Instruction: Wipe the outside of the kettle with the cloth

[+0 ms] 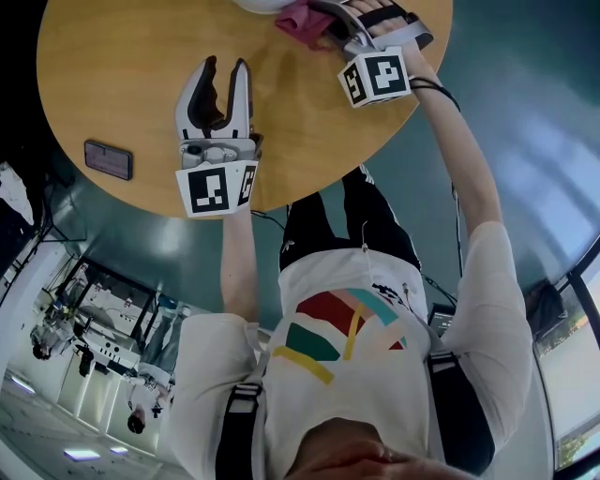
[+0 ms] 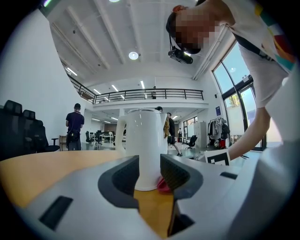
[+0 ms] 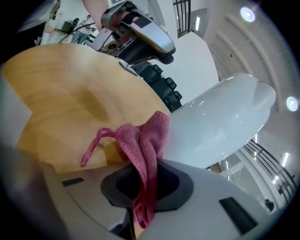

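Observation:
The white kettle point(image 2: 142, 149) stands upright on the round wooden table point(image 1: 122, 75); only its base edge point(image 1: 258, 5) shows at the top of the head view. My right gripper point(image 1: 330, 23) is shut on the pink cloth point(image 1: 302, 21). In the right gripper view the cloth point(image 3: 143, 145) hangs out of the jaws of my right gripper point(image 3: 143, 187) and lies against the kettle's lower side point(image 3: 220, 122). My left gripper point(image 1: 225, 67) rests on the table, open and empty. It points at the kettle from a short way off, with the cloth point(image 2: 164, 186) peeking out at the kettle's foot.
A dark phone point(image 1: 108, 159) lies flat near the table's edge, to the left of my left gripper. My left gripper point(image 3: 136, 28) shows across the table in the right gripper view. People and office chairs stand far behind the kettle.

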{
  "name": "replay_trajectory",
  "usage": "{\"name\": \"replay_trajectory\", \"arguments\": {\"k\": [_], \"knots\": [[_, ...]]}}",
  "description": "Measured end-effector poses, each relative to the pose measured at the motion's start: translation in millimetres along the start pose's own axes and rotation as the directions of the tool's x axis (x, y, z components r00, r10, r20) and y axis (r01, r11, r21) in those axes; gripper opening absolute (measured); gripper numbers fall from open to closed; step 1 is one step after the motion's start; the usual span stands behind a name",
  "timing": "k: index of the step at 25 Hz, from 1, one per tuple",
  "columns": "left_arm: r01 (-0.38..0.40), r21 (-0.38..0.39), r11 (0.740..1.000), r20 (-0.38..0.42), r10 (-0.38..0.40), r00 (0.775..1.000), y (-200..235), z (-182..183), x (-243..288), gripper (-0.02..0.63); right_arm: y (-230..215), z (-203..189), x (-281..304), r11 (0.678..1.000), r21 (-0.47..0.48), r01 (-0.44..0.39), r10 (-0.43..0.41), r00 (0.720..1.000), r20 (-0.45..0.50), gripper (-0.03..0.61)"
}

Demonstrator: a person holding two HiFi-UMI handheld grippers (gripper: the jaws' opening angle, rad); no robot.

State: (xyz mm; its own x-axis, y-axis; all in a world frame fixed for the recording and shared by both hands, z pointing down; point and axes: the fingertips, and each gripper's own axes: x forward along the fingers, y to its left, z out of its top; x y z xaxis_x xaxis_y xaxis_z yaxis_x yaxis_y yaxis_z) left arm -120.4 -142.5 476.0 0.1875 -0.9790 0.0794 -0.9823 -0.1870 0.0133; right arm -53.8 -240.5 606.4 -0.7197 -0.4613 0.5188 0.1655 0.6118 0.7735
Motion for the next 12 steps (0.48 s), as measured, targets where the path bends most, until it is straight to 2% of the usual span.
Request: {"name": "replay_trajectory", "arguments": {"k": [3, 5, 8, 12], "knots": [[-0.008, -0.005, 1.0, 0.009, 0.008, 1.0, 1, 4, -4, 0.183, -2, 0, -1, 1.0, -0.002, -0.002, 0.002, 1.0, -0.009, 0.038], [-0.014, -0.013, 1.0, 0.029, 0.015, 0.999, 1, 12, -9, 0.183, -6, 3, -6, 1.0, 0.029, 0.006, -0.005, 1.0, -0.017, 0.038], [-0.014, -0.02, 1.0, 0.069, 0.016, 0.998, -2, 33, -20, 0.183, -20, 12, -30, 0.984, 0.169, 0.048, -0.045, 0.999, -0.019, 0.038], [-0.003, -0.012, 1.0, 0.136, 0.004, 0.991, -3, 73, -31, 0.183, -58, 34, -75, 0.92, 0.368, 0.139, -0.142, 0.99, -0.019, 0.038]]}}
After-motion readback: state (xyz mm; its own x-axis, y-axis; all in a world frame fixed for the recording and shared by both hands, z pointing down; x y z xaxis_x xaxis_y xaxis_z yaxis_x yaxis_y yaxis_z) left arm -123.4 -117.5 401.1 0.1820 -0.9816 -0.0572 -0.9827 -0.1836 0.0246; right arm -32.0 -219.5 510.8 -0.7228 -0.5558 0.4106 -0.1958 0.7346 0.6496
